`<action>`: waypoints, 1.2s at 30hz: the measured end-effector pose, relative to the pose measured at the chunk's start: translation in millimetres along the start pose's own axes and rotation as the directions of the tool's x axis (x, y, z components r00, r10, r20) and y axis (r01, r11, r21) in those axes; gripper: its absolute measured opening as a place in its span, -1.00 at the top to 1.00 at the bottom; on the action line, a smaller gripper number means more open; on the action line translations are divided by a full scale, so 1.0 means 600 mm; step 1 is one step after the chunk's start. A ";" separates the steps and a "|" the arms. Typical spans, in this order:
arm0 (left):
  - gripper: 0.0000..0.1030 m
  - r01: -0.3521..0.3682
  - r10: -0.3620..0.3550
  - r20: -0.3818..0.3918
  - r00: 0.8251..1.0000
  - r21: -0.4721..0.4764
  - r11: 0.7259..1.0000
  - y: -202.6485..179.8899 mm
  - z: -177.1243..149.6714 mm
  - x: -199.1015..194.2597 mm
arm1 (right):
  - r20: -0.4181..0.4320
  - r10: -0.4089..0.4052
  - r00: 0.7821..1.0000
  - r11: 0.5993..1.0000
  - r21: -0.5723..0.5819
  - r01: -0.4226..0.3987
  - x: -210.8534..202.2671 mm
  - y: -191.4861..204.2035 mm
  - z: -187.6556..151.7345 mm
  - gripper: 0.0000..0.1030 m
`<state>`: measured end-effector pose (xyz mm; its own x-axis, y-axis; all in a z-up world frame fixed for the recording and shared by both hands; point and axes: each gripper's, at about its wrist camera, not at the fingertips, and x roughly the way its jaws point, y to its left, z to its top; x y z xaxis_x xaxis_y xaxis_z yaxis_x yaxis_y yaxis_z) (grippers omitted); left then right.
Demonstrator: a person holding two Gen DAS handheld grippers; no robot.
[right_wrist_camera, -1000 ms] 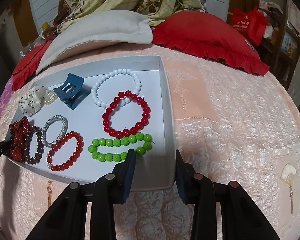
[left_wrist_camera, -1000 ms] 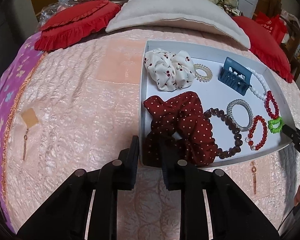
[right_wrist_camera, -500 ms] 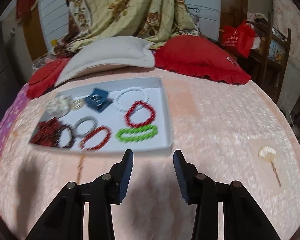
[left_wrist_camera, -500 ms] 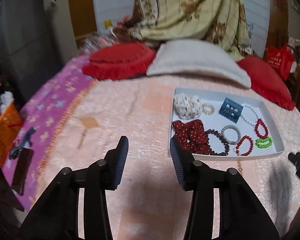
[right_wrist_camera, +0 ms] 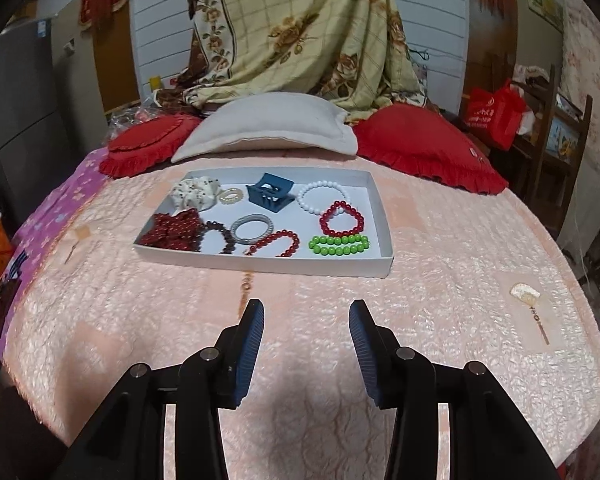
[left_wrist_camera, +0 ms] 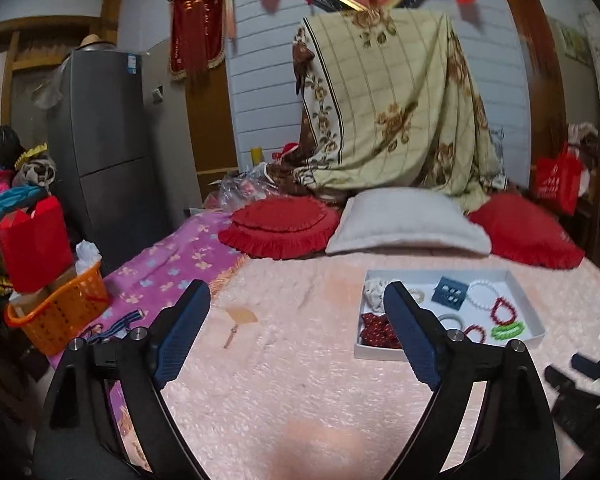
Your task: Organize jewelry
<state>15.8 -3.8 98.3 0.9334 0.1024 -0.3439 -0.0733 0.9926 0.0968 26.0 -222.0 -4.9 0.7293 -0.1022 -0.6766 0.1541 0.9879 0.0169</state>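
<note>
A white tray (right_wrist_camera: 380, 204) lies on the pink bedspread, also in the left wrist view (left_wrist_camera: 518, 292). In it lie a white scrunchie (right_wrist_camera: 194, 194), a dark red dotted scrunchie (right_wrist_camera: 178, 228), a blue claw clip (right_wrist_camera: 270, 192), a white bead bracelet (right_wrist_camera: 324, 196), red bead bracelets (right_wrist_camera: 342, 218), a green bead bracelet (right_wrist_camera: 339, 245) and a silver coil tie (right_wrist_camera: 254, 228). My right gripper (right_wrist_camera: 306, 344) is open and empty, well short of the tray. My left gripper (left_wrist_camera: 296, 328) is wide open and empty, back and left of the tray.
Red cushions (right_wrist_camera: 424, 148) and a grey pillow (right_wrist_camera: 268, 126) lie behind the tray. Embroidered fan motifs mark the spread (right_wrist_camera: 526, 294). An orange basket (left_wrist_camera: 60, 312) and a grey fridge (left_wrist_camera: 108, 160) stand left of the bed. The right gripper's tip shows in the left wrist view (left_wrist_camera: 580, 376).
Both grippers have pulled back and up from the tray, which now looks small and far. Both have opened wider. The tray's contents have not moved.
</note>
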 end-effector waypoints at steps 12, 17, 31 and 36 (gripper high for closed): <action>-0.99 0.111 -0.113 -0.058 0.992 -0.047 0.993 0.012 -0.016 -0.038 | 0.002 -0.013 1.000 1.000 0.024 0.013 -0.032 0.013 -0.023 -0.04; -0.99 0.139 -0.146 -0.147 0.978 -0.058 0.989 -0.003 -0.031 -0.027 | 0.006 -0.024 1.000 1.000 0.017 0.024 -0.036 0.016 -0.028 -0.12; -0.99 0.189 -0.184 -0.270 0.945 -0.007 0.982 -0.047 -0.068 -0.008 | -0.030 -0.040 0.999 0.999 -0.008 0.040 -0.017 0.026 -0.043 -0.14; -0.99 0.204 -0.192 -0.288 0.938 0.011 0.979 -0.058 -0.077 -0.006 | -0.034 -0.050 0.998 0.999 -0.010 0.049 -0.012 0.027 -0.047 -0.14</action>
<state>-1.4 -35.6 53.3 0.7884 -0.0761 -0.6105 0.1227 0.9918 0.0347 4.4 -202.0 -20.6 0.6980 -0.1471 -0.7009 0.1832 0.9828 -0.0238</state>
